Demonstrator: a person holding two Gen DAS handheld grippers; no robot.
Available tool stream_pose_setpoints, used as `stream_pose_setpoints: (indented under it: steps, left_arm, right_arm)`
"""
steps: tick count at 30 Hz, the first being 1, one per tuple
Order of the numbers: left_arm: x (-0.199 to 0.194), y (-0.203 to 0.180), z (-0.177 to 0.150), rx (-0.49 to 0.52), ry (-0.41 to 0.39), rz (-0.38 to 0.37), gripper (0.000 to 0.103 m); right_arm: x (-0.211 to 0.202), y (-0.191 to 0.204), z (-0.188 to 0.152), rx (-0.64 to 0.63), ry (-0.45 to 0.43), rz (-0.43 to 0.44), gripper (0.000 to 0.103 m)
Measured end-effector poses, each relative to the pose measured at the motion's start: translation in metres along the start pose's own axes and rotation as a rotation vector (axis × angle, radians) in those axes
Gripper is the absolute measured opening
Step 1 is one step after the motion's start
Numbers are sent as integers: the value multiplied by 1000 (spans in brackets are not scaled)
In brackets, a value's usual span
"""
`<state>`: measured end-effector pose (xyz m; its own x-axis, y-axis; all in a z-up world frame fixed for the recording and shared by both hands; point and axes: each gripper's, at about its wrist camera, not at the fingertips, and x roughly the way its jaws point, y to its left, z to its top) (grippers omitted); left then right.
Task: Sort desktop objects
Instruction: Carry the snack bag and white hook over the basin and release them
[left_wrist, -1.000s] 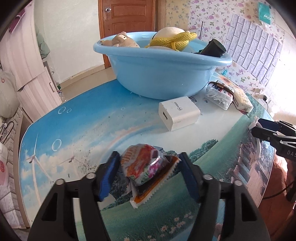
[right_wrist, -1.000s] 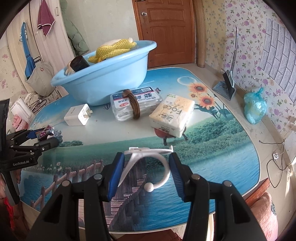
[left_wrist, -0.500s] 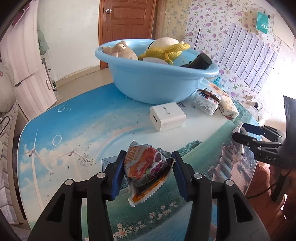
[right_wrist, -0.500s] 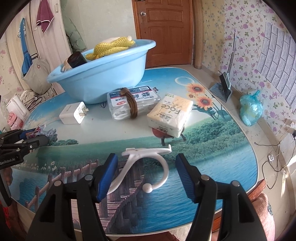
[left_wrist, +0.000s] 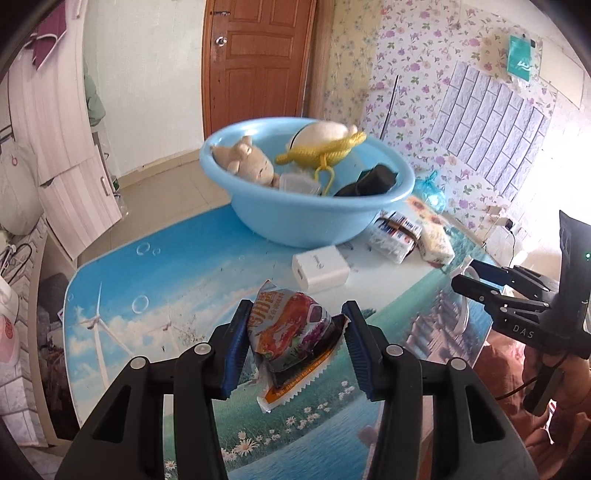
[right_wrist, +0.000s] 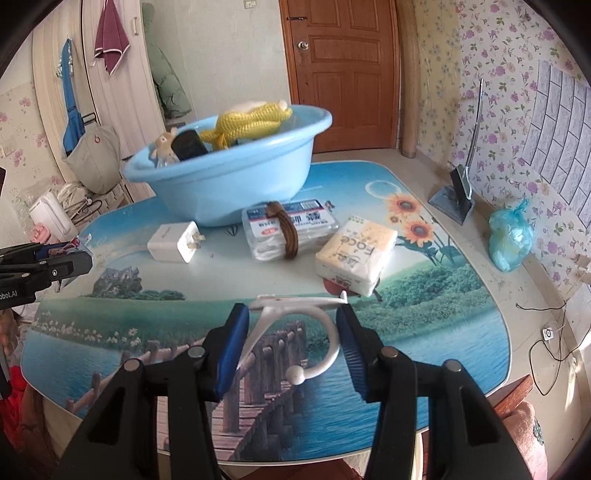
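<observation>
My left gripper (left_wrist: 293, 341) is shut on a colourful snack packet (left_wrist: 291, 332) and holds it above the table, short of the blue basin (left_wrist: 303, 218). The basin holds a plush toy (left_wrist: 247, 166), a yellow net bag (left_wrist: 325, 147) and a black object (left_wrist: 369, 181). My right gripper (right_wrist: 293, 345) is shut on a white plastic hook (right_wrist: 295, 325), lifted above the table's near edge. The left gripper also shows at the left edge of the right wrist view (right_wrist: 48, 260).
A white charger (right_wrist: 175, 242), a bundled packet with a brown band (right_wrist: 290, 230) and a tissue pack (right_wrist: 356, 254) lie in front of the basin on the picture-printed table (right_wrist: 443, 314). A blue bag (right_wrist: 511, 236) and a dustpan (right_wrist: 454, 199) stand on the floor at right.
My left gripper closed on the snack packet and lifted it up from the table. My right gripper opened briefly, then closed on the white hook and rose a little.
</observation>
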<state>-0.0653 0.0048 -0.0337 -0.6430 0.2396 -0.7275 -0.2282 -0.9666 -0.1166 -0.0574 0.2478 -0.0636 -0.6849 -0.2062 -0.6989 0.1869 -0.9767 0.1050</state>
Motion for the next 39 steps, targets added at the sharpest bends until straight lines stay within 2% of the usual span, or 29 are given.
stream_pose_setpoints:
  steps: [7, 10, 16, 23, 39]
  left_arm:
    - [-13, -9, 15, 24, -56, -17, 48]
    - [-11, -11, 20, 26, -62, -35, 48]
    - [-2, -17, 37, 34, -83, -50, 48]
    - [9, -16, 59, 36, -101, -54, 48]
    - [36, -19, 112, 70, -145, -55, 49]
  right_arm:
    - [-18, 8, 16, 3, -69, 42, 48]
    - [-23, 9, 23, 36, -88, 96, 48]
    - [-31, 21, 41, 8, -149, 121, 48]
    - [-28, 24, 64, 17, -192, 158, 48]
    - [-6, 23, 108, 8, -245, 169, 48]
